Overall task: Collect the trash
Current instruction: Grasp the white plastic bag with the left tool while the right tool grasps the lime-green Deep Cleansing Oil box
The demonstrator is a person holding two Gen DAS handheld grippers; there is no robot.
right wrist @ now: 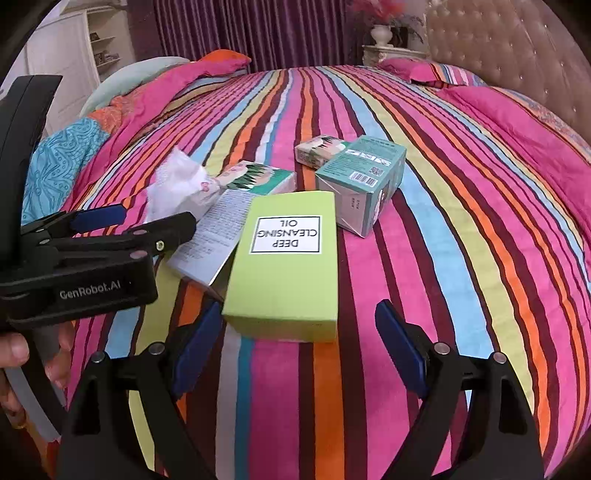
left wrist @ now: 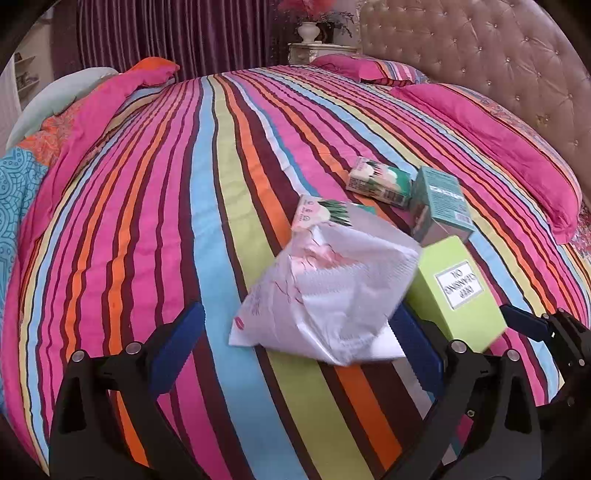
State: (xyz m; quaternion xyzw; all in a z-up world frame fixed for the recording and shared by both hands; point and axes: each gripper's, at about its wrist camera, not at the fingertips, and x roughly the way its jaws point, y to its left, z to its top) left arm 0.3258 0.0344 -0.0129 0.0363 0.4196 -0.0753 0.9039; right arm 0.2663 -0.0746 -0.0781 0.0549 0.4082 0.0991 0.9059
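My left claw [left wrist: 295, 332] stands wide open, its blue pads on either side of the crumpled white bag [left wrist: 325, 291], which lies on the striped bedspread [left wrist: 207, 206] without either pad clearly touching it. From the right wrist view I see the same left claw [right wrist: 155, 221] side-on, fingers apart, the bag [right wrist: 181, 188] just ahead of them. My right claw [right wrist: 295, 350] is open too, gripping nothing, with the lime green box [right wrist: 284, 258] marked DEEP CLEANSING OIL lying flat just beyond its pads. Past that box a teal carton [right wrist: 360, 184] sits tilted with a barcode facing up, touching a small cream and green carton [right wrist: 319, 151] behind it. A second cream and green carton [right wrist: 258, 177] lies between the bag and the lime box. Farther out I see pink pillows [left wrist: 491, 147], a tufted headboard [left wrist: 480, 55] and purple curtains [left wrist: 177, 33]
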